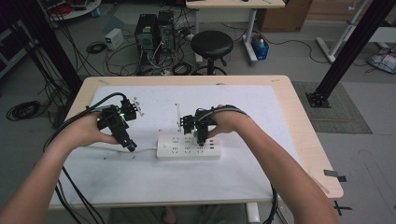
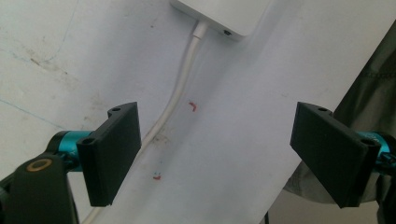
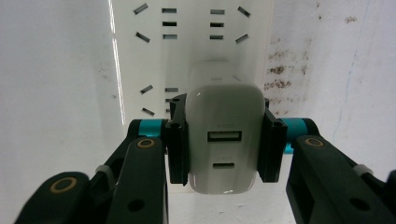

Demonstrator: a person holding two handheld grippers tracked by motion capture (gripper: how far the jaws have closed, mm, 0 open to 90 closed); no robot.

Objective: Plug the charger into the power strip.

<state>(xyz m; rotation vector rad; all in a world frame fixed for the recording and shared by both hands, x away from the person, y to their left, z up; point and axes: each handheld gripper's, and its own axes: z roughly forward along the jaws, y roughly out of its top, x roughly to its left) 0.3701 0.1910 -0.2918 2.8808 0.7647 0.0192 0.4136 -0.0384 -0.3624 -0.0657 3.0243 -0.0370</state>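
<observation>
The right gripper (image 3: 223, 140) pinches a smooth white charger (image 3: 223, 140), rounded and glossy, directly over the flat white power strip (image 3: 191, 42). The left gripper (image 2: 219, 154) has its matte black jaws spread over the strip's round cable (image 2: 180, 93).

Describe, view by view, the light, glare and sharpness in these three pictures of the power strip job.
High view: dim room, the white mat the brightest patch, the power strip small but readable. Left claw view: even light, the strip's cable fairly sharp, jaw edges soft. Right claw view: a glare streak along the strip's edge, the charger sharp, with a sheen on top.
</observation>
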